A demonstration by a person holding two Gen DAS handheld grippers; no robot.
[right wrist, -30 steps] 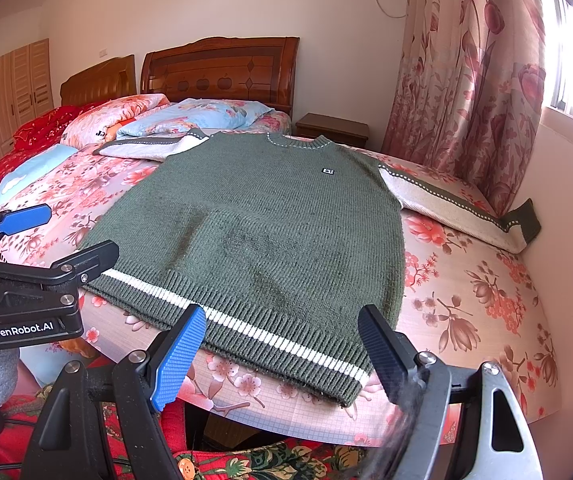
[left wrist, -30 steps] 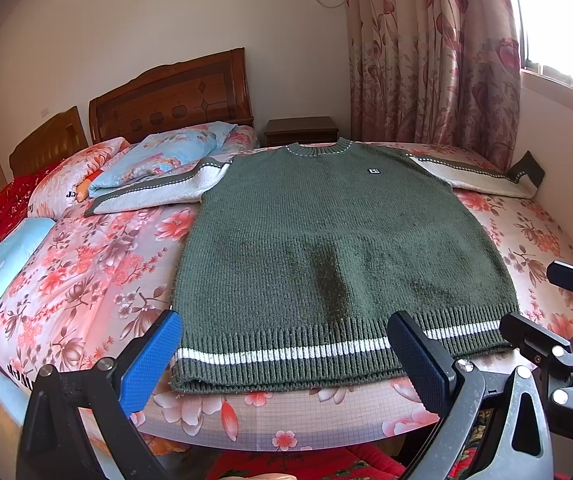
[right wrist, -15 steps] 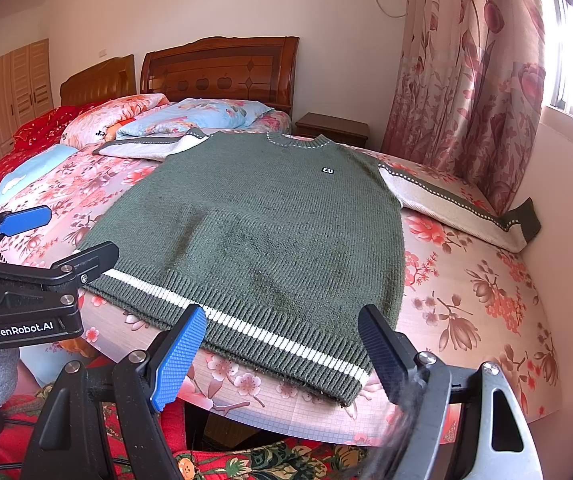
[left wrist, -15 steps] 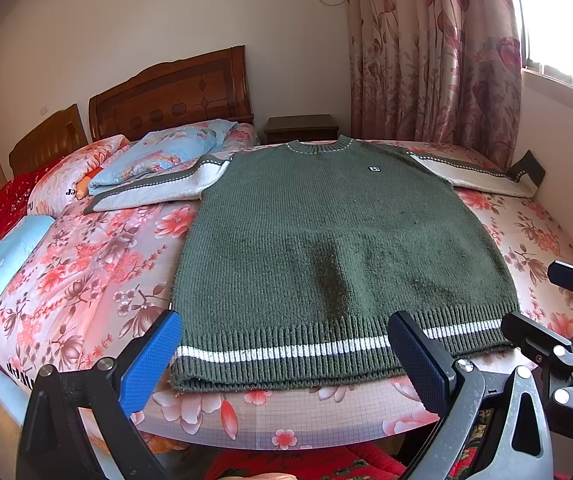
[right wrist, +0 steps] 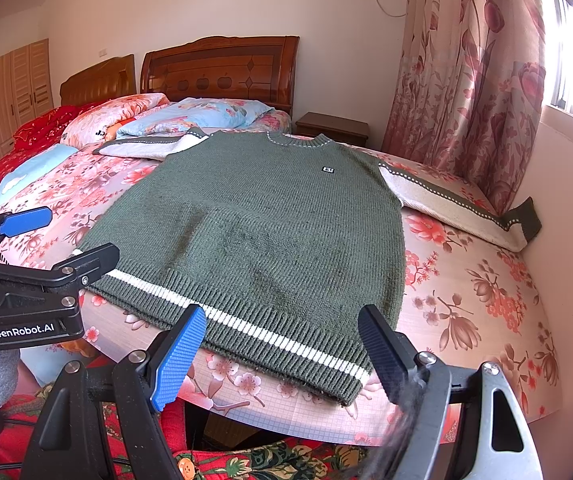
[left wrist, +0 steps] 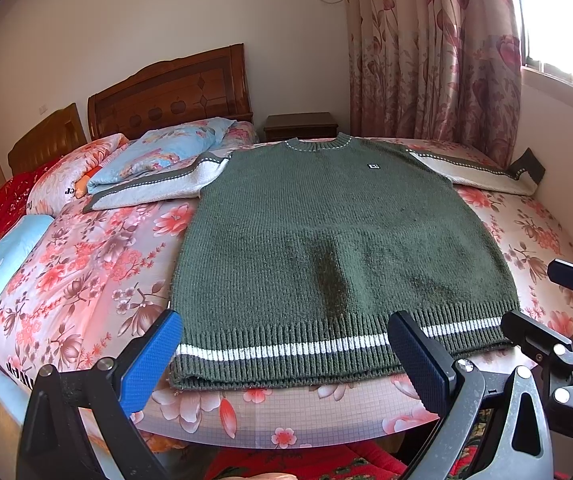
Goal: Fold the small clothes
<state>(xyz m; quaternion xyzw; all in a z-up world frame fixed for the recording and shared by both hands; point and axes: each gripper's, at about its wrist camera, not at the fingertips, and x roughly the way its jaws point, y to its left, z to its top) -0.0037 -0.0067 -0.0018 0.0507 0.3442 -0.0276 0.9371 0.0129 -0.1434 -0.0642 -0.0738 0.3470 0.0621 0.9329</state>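
Green knit sweater [left wrist: 338,240] lies flat beyond both grippers' fingers [left wrist: 152,364], spread wide, empty; pinch the striped hem [right wrist: 242,326] corners evenly.

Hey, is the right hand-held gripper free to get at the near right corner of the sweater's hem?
Probably yes. The right hand-held gripper is open and empty just short of the green sweater, whose hem corner lies flat at the bed edge with nothing over it.
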